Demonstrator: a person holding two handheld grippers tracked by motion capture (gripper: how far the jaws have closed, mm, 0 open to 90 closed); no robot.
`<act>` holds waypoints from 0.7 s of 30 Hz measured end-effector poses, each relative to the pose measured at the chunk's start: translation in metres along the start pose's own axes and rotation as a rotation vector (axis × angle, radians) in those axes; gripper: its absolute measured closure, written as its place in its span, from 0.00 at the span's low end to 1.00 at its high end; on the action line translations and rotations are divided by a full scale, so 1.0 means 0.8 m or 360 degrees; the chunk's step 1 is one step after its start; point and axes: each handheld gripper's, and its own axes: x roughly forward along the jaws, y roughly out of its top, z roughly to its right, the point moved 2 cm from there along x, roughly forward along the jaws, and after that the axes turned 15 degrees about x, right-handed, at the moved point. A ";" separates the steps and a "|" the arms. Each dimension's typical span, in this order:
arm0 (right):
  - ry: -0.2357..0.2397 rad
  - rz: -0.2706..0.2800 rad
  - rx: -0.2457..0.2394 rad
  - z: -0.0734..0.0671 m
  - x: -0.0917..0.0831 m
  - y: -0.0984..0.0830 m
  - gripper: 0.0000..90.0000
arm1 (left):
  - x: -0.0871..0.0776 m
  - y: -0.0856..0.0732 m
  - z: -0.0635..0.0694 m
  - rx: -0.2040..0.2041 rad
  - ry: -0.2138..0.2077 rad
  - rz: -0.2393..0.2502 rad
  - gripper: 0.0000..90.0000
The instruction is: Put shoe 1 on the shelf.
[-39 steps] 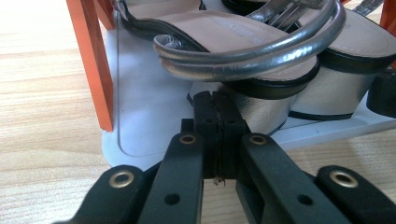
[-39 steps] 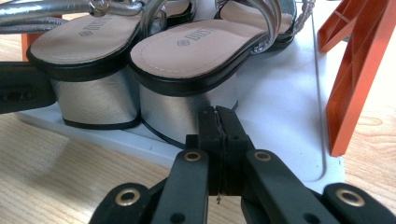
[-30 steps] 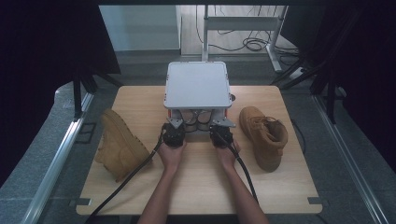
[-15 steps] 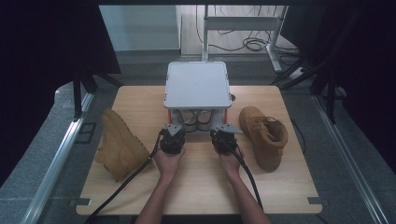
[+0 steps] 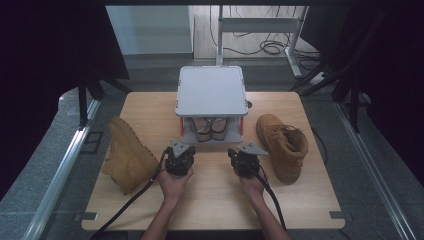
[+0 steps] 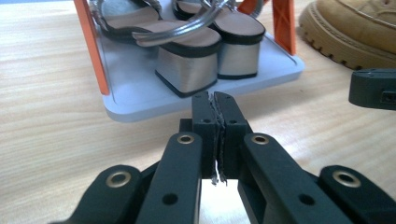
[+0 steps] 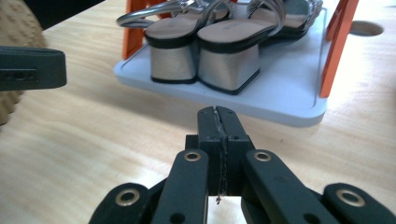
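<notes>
Risk, sandals: the pair of block-heeled sandals [image 6: 196, 56] sits close together on the lower shelf of the small two-tier shoe rack [image 5: 210, 91]; a gripper reaching in between the orange posts [image 6: 91, 44] could, I judge, catch a strap loop or knock the neighbouring shoe.
Risk, rack: it looks light, so a push from a closed tip might slide it across the wooden table [image 5: 215, 200].
Risk, crowding: both grippers point at the same narrow shelf opening and could collide.
Left gripper [image 6: 215, 100]: jaws pressed fully together, nothing between them, touching nothing; it hovers just short of the shelf's front edge.
Right gripper [image 7: 218, 115]: jaws likewise closed tight and empty, near the shelf edge, aimed at the sandal heels [image 7: 201, 58].
Hands: each hand [image 5: 173, 182] grips its tool from behind, near the table's middle.
Boots: one tan work boot [image 5: 127, 155] lies on its side to the left of the rack; the other tan boot [image 5: 282, 145] stands upright to the right, both apart from the grippers.
</notes>
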 end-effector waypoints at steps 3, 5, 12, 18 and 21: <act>0.0014 -0.0014 -0.0006 0.001 -0.008 -0.004 0.99 | -0.006 -0.001 -0.001 0.0018 -0.0012 -0.0012 0.96; 0.0023 -0.0019 -0.0007 0.002 -0.013 -0.006 0.99 | -0.008 -0.001 -0.001 0.0026 -0.0012 -0.0015 0.95; 0.0061 -0.0037 -0.0016 0.008 -0.033 -0.012 0.91 | -0.027 -0.004 0.002 0.0111 -0.0067 -0.0032 0.83; 0.0107 -0.0106 -0.0064 0.012 -0.044 -0.019 0.76 | -0.031 -0.011 0.003 0.0159 -0.0227 -0.0107 0.65; 0.0097 -0.0137 -0.0072 0.013 -0.048 -0.024 0.68 | -0.037 -0.016 0.006 0.0192 -0.0282 -0.0128 0.59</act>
